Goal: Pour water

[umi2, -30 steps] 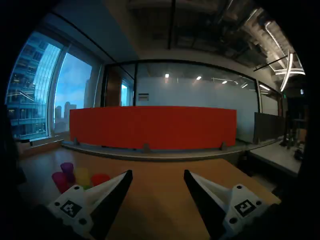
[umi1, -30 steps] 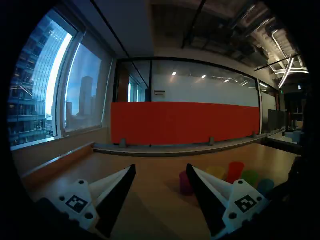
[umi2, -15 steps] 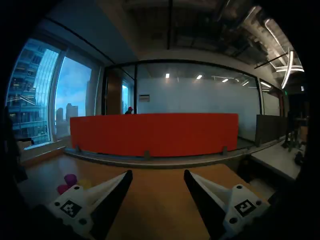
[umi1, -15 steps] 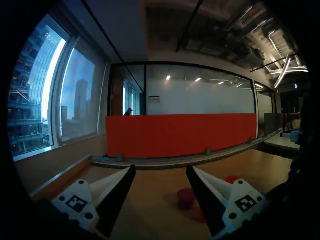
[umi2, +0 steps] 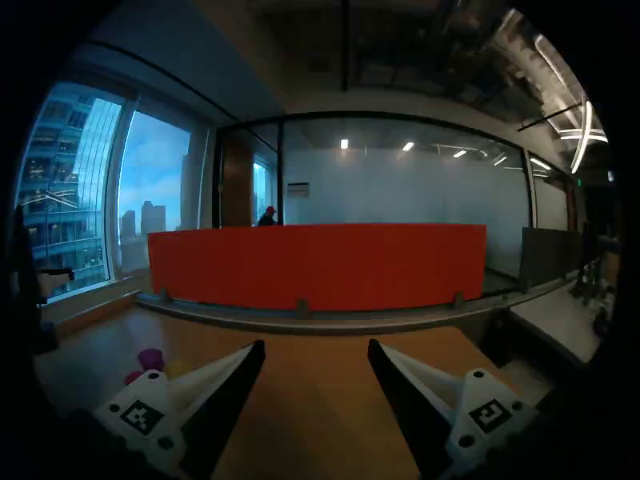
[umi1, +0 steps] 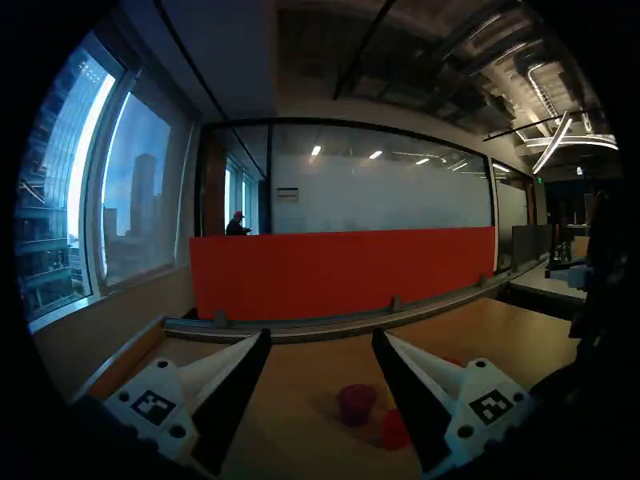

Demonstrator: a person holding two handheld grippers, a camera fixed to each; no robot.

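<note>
Small coloured cups stand on a wooden table (umi1: 512, 328). In the left gripper view a purple cup (umi1: 356, 402) sits between my left gripper's (umi1: 320, 352) open fingers, farther off, with a red cup (umi1: 394, 428) beside the right finger. In the right gripper view a purple cup (umi2: 150, 358) and a yellow one (umi2: 174, 368) peek out at the lower left, behind the left finger. My right gripper (umi2: 316, 356) is open and holds nothing, above bare tabletop (umi2: 320, 416).
An orange divider panel (umi1: 344, 268) runs along the table's far edge, also seen as the orange panel (umi2: 320, 264). Large windows (umi1: 64, 208) line the left wall. A person's head (umi1: 237, 224) shows behind the panel. Another desk (umi2: 560, 316) stands at the right.
Both grippers have risen and tilted up; the cups have dropped lower in both views and fewer show. A person's head has come into sight behind the panel.
</note>
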